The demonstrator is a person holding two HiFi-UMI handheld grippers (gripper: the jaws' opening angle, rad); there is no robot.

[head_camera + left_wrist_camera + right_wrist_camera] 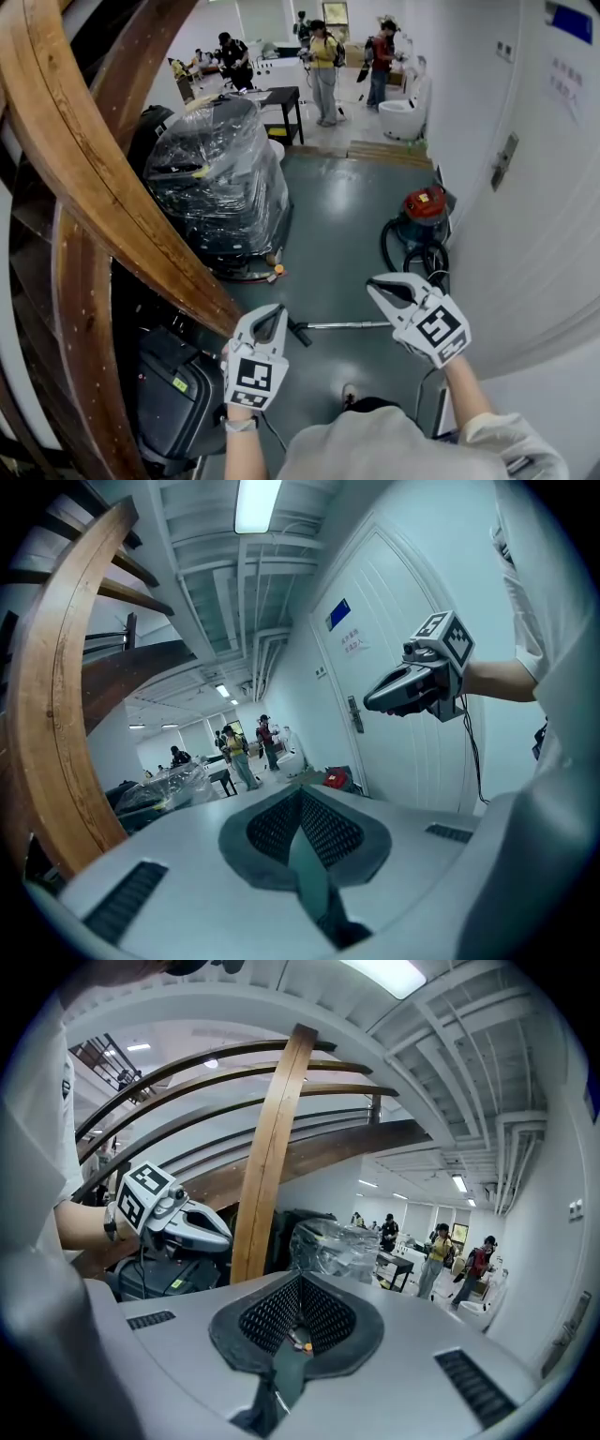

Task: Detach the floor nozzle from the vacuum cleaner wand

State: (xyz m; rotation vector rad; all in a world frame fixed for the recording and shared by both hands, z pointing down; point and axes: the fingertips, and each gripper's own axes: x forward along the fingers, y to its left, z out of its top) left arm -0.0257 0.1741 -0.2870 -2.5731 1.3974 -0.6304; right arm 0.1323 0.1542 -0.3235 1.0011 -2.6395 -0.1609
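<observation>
Two grippers hover above the floor in the head view, the left gripper [278, 315] at 6 o'clock and the right gripper [377, 285] at 4 o'clock. Between them the wand [349, 325] lies flat on the floor. Its dark end [298, 333], just beside the left gripper's tip, is probably the nozzle, though it is too small to be sure. The red vacuum [424, 208] sits at 2 o'clock with its hose [412, 251] coiled beside it, and a wooden rail [103, 178] crowds 9 o'clock.

From the left gripper view, the pads meet with nothing between them. The right gripper [380, 701] hangs at 2 o'clock.

From the right gripper view, the pads are likewise together and empty, and the left gripper [223, 1237] is at 9 o'clock. The wand is out of sight.

Likely risks: both jaws must open first, or they will only shove the loose wand and roll it away. Pulling with one end unheld would drag the hose and vacuum rather than free the joint. The rail leaves the left gripper little room.
</observation>
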